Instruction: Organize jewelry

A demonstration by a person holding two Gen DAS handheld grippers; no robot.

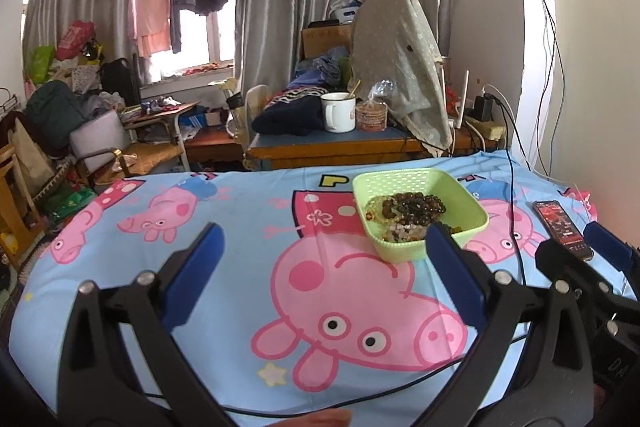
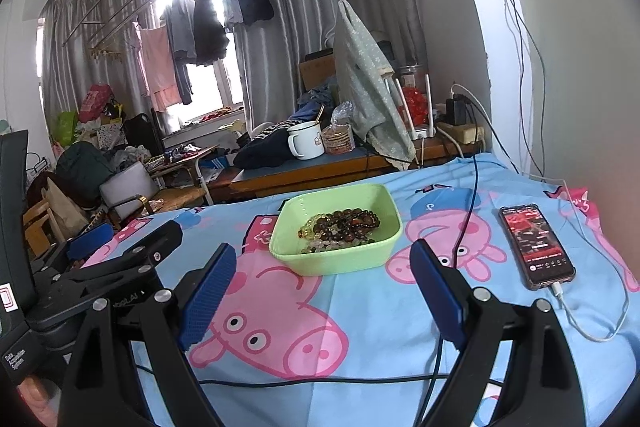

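Both grippers, left gripper [image 1: 324,267] and right gripper [image 2: 324,287], are hovering with jaws spread wide, gripping nothing, above the blue cartoon-pig cloth [image 2: 360,327]; the beaded bracelets [image 2: 340,223] are lying heaped in the pale green plastic basket [image 2: 296,259], so picking one strand likely means descending slowly, pinching a single loop.

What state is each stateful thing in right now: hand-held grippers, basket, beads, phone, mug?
Left hand-held gripper: open, empty, above the sheet.
Right hand-held gripper: open, empty, short of the basket.
Green basket: upright on the sheet, holding the beads.
Bead bracelets: piled together inside the basket.
Phone: screen lit, white cable plugged in.
White mug: upright on the desk, a utensil inside.
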